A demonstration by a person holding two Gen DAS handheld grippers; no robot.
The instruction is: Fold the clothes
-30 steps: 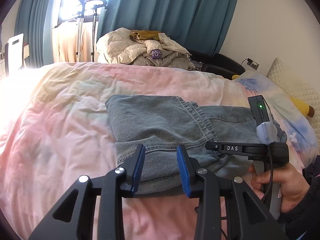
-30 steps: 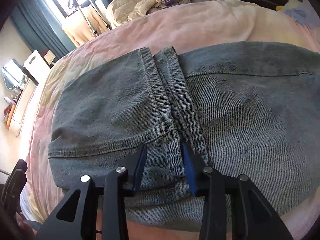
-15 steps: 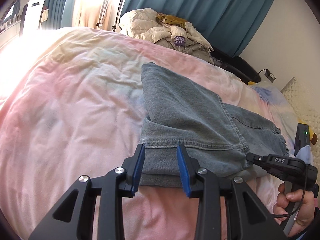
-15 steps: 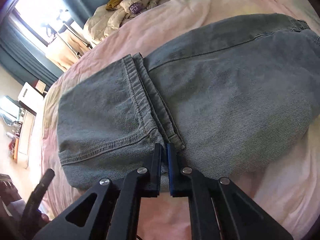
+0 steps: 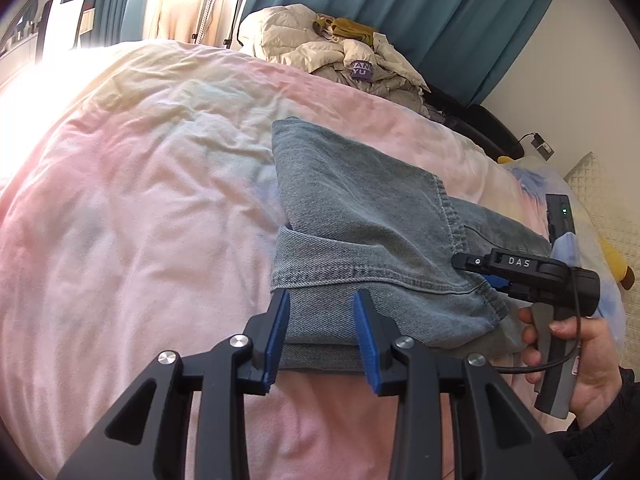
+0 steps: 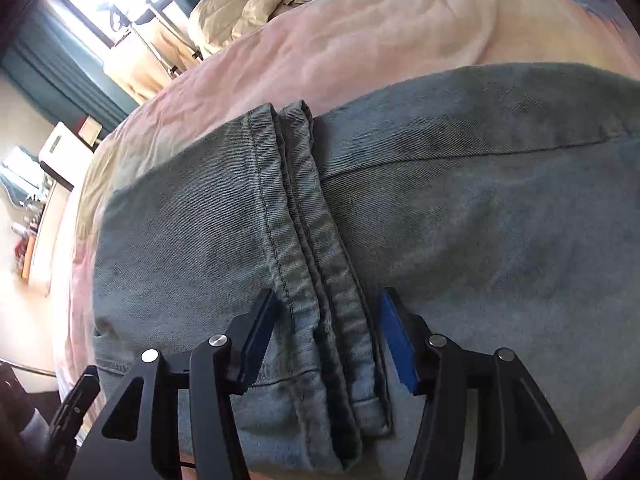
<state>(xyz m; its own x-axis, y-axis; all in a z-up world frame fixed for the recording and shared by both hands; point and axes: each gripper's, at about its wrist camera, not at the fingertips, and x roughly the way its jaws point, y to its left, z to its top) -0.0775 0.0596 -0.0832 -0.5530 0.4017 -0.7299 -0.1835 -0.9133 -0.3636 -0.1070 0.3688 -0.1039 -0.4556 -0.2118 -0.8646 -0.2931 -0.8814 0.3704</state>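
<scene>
Folded jeans [image 5: 360, 232] of faded ribbed-hem denim on crumpled pink duvet [image 5: 140, 208], left gripper [image 5: 320, 332] wide at near edge, right gripper [image 6: 326, 340] wide astride stacked hems [image 6: 304, 216], left view alone shows hand [image 5: 576, 364], puffy jacket pile [image 5: 332, 52], teal curtain [image 5: 440, 20].

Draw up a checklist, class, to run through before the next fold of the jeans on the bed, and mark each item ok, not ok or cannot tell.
1. Left gripper open, near edge of the jeans between its fingers: ok.
2. Right gripper open, straddling the stacked hems: ok.
3. Neither gripper has closed on denim yet: ok.
4. Hems lie side by side and aligned: ok.
5. Folded layers lie flat on the bedcover: mostly ok; the near left corner gapes a little.
6. Pile of clothes at the far end stays clear of the jeans: ok.
</scene>
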